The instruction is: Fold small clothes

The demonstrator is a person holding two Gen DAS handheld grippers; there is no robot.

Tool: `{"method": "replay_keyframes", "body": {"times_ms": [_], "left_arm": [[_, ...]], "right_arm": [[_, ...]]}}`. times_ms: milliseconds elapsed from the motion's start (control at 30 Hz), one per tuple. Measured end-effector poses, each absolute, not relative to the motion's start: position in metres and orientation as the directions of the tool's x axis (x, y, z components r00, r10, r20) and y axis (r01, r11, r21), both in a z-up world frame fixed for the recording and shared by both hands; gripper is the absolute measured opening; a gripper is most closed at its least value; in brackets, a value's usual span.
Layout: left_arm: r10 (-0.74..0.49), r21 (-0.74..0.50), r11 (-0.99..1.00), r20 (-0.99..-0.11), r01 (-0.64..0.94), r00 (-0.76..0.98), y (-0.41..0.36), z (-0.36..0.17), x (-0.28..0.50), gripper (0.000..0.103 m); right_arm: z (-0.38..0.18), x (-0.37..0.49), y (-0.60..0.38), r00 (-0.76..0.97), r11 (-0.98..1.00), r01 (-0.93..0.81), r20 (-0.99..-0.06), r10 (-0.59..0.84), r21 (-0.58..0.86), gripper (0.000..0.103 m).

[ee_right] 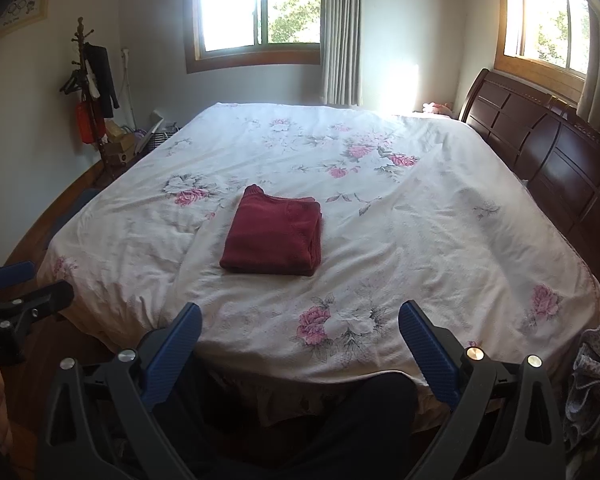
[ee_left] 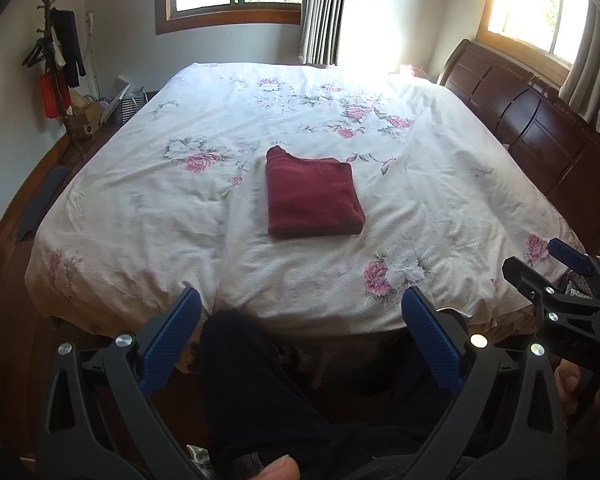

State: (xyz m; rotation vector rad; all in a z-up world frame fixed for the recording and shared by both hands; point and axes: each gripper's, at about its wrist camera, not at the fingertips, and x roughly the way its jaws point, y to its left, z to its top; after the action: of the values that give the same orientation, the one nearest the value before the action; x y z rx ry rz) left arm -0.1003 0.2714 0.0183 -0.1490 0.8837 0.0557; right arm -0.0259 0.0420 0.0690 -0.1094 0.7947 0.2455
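One dark red garment (ee_left: pixel 312 198) is seen folded into a compact rectangle, lying flat near the middle of the bed, somewhat toward the near edge. A ribbed cuff or hem pokes out at its far left corner; stacked fold layers show along its right side in the right wrist view. It rests on a white bedspread (ee_left: pixel 180 216) printed with pink and grey flowers, creased but spread across the whole mattress.

Neither claw is touching the garment. The left gripper (ee_left: pixel 300 320) is held back over the near edge of the bed, fingers spread wide, nothing between the blue pads (ee_left: pixel 172 340). The right gripper (ee_right: pixel 300 332) is held likewise (also well apart from the garment), spread wide and empty; it is also glimpsed at the right margin of the left wrist view. Dark trouser legs (ee_left: pixel 252 392) are visible below both grippers.

A dark wooden headboard (ee_left: pixel 520 120) bounds the bed on the right. Two bright windows with striped curtains (ee_left: pixel 324 12) are noted on the far and right walls. A coat stand (ee_left: pixel 56 60) with hangers and dark clothing stands at far left, boxes and a basket beside it.
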Motion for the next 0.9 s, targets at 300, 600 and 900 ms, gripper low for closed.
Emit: {"method": "replay_keyframes", "body": {"times_ms": [300,600,900], "left_arm": [[-0.015,-0.108,0.988,-0.776,-0.110,0.630,0.273,0.016,-0.096,0.100],[-0.005,-0.104,0.987,-0.778,-0.122,0.628,0.279,0.010,-0.087,0.100],[0.001,-0.097,0.988,-0.781,-0.124,0.625,0.277,0.006,-0.087,0.100]], "right_arm": [[0.063,-0.019,0.042,0.669,0.968,-0.251,-0.722,0.175,0.002,0.099],[0.056,-0.015,0.042,0.660,0.970,-0.244,-0.731,0.174,0.010,0.099],[0.055,-0.016,0.047,0.666,0.967,-0.255,-0.723,0.183,0.010,0.099]]}}
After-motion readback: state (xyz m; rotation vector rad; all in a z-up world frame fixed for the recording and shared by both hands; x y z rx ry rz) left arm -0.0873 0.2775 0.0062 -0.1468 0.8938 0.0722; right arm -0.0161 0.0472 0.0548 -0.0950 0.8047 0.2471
